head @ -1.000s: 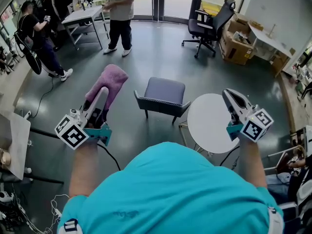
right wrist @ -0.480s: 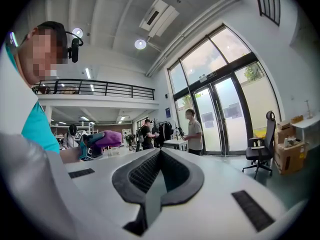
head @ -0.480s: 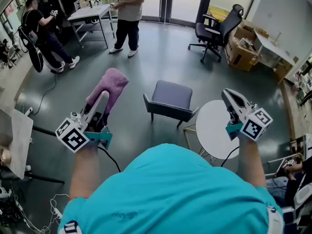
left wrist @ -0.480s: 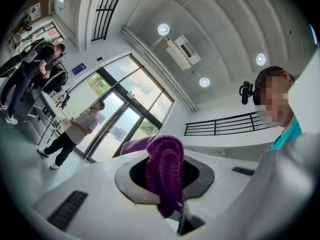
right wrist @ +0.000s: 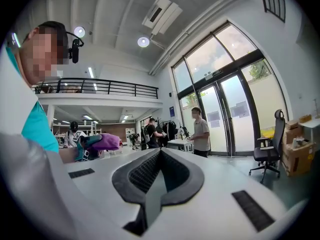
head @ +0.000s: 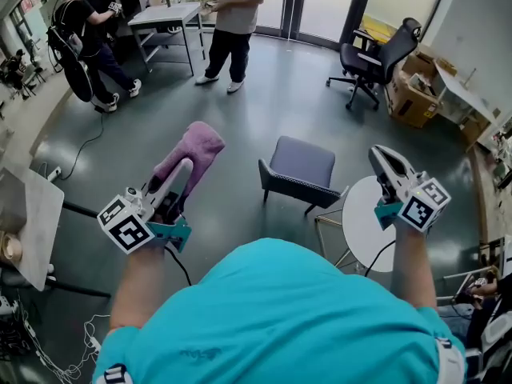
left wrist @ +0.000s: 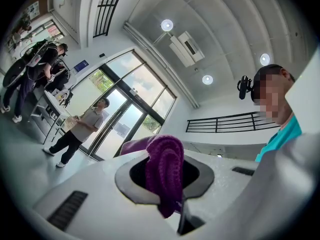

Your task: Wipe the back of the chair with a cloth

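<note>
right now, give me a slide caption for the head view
Left claw shut on a purple cloth, right claw shut and empty, grey chair ahead beside a white table.

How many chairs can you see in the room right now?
2: a grey armchair just ahead, beside the round white table, and a black office chair farther off near the cardboard boxes. More may be hidden at the edges.

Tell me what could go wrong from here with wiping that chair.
The cloth sticks out past the left gripper, gripped at one end; rubbing may tug it out. The chair stands free on the smooth floor, and the right gripper is shut and empty, so it may slide. The round table beside it could get bumped.
</note>
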### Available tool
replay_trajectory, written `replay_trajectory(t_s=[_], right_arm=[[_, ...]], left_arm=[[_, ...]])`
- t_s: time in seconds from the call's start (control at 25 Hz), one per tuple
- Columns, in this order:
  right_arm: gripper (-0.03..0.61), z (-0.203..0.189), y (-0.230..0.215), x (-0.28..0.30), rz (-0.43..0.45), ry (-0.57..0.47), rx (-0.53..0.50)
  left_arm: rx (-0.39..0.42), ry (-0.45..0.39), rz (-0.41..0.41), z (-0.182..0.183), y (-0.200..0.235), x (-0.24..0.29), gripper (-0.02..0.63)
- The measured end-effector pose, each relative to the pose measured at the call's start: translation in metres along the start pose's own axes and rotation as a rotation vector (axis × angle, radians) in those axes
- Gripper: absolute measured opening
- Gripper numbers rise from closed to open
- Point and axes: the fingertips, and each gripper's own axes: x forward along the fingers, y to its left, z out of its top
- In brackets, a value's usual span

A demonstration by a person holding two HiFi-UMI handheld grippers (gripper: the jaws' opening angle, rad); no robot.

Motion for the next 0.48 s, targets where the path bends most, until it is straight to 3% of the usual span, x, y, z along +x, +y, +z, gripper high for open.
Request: replay_trajectory(t_s=[0.28, 0.48], right_arm=[[-0.002, -0.019, -0.047, -0.001, 0.05, 0.013, 0.031], [-0.002, -0.019, -0.13, -0.046, 0.066, -0.006, 0.095]], left_arm=[[0.005, 0.013, 0.013, -0.025, 0.007, 0.046, 0.06], [-0.017, 0.038, -0.005, -0.063, -0.023, 0.146, 0.06]])
